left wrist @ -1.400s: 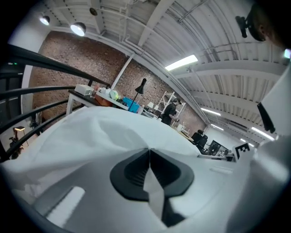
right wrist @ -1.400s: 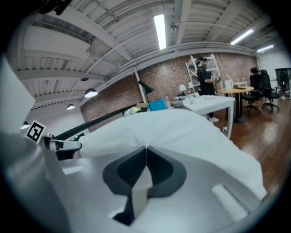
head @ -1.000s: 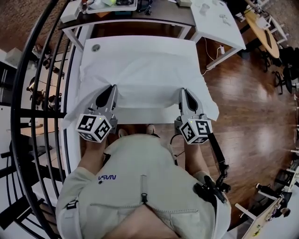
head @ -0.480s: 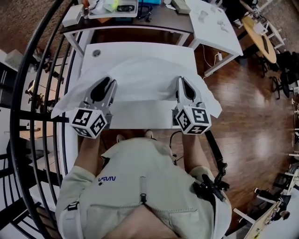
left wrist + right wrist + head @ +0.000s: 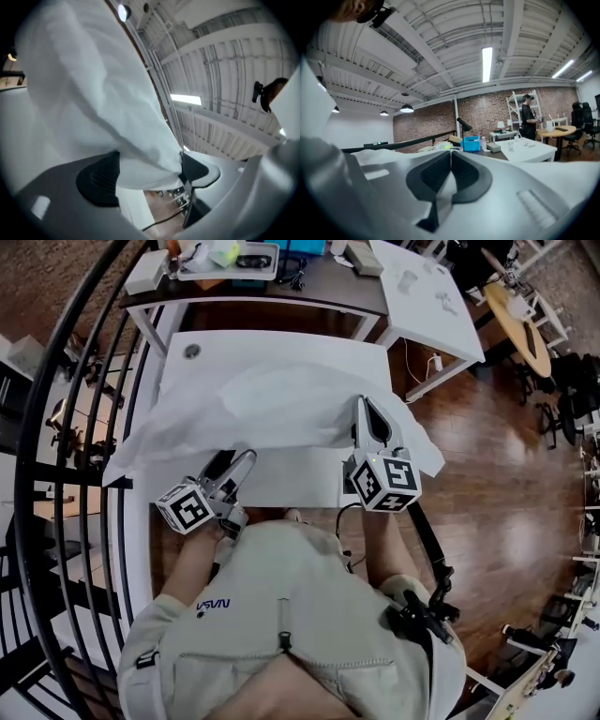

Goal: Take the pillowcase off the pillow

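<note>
Left gripper (image 5: 234, 465), near left: jaws just opened wide, pillowcase (image 5: 281, 399) fabric loose between them. Right gripper (image 5: 367, 411): jaws pinched together on the pillowcase edge.

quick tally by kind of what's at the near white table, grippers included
grippers: 2 (left gripper, jaws just opened wide, fabric between them; right gripper, shut on the fabric)
pillowcase: 1
table: 1
total: 4

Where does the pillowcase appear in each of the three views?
Head view: pillowcase lies spread at centre.
Left gripper view: pillowcase hangs from upper left between the open jaws.
Right gripper view: probably the pale fold left of the shut jaws.
Shared landmark, head and right gripper views: white side table.
</note>
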`<action>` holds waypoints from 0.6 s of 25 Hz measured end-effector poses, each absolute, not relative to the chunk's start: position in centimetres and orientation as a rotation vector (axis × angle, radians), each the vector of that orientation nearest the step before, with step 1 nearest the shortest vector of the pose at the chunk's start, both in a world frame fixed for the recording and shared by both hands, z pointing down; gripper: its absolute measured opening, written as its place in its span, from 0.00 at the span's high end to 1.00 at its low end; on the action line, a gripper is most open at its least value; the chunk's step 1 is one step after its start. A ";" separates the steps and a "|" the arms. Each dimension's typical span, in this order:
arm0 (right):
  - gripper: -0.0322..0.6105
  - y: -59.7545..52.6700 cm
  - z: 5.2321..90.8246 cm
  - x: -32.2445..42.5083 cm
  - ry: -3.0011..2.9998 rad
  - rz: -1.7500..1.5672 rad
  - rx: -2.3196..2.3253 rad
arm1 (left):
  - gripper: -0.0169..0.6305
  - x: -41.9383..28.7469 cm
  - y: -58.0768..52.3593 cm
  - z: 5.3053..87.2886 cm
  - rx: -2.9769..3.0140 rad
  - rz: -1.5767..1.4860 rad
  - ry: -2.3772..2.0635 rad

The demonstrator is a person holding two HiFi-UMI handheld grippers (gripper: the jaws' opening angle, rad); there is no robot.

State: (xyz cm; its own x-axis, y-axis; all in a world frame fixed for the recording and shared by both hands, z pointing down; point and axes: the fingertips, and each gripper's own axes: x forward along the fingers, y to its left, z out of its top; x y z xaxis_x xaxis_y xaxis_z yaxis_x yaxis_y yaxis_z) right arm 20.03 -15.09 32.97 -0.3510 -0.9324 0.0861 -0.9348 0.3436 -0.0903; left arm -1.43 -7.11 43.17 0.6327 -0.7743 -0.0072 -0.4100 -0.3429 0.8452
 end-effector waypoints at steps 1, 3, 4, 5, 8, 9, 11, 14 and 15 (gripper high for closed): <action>0.94 -15.1 33.1 20.0 -2.560 0.192 1.779 | 0.35 -2.2 -8.1 43.5 1.915 -0.579 -0.955; 0.94 -15.0 33.3 20.0 -2.564 0.196 1.776 | 0.52 -3.4 -9.8 43.8 1.786 -0.720 -0.952; 0.94 -15.0 33.6 19.9 -2.568 0.206 1.767 | 0.68 -3.6 -10.4 43.5 1.735 -0.805 -0.916; 0.94 -14.9 33.8 19.7 -2.575 0.219 1.749 | 0.81 -3.6 -10.9 43.0 1.711 -0.870 -0.884; 0.93 -14.6 33.9 19.3 -2.625 0.240 1.690 | 0.94 -3.7 -11.7 42.5 1.742 -0.881 -0.912; 0.90 -14.1 33.6 19.2 -2.664 0.237 1.669 | 0.94 -3.7 -11.9 42.5 1.748 -0.870 -0.924; 0.78 -12.3 32.5 18.9 -2.758 0.217 1.608 | 0.94 -3.5 -12.1 42.4 1.752 -0.860 -0.931; 0.78 -8.3 33.0 17.4 -2.846 0.227 1.475 | 0.94 -3.7 -12.4 42.6 1.765 -0.816 -0.957; 0.78 -7.2 34.5 17.0 -2.837 0.267 1.448 | 0.94 -3.8 -12.5 42.6 1.776 -0.799 -0.969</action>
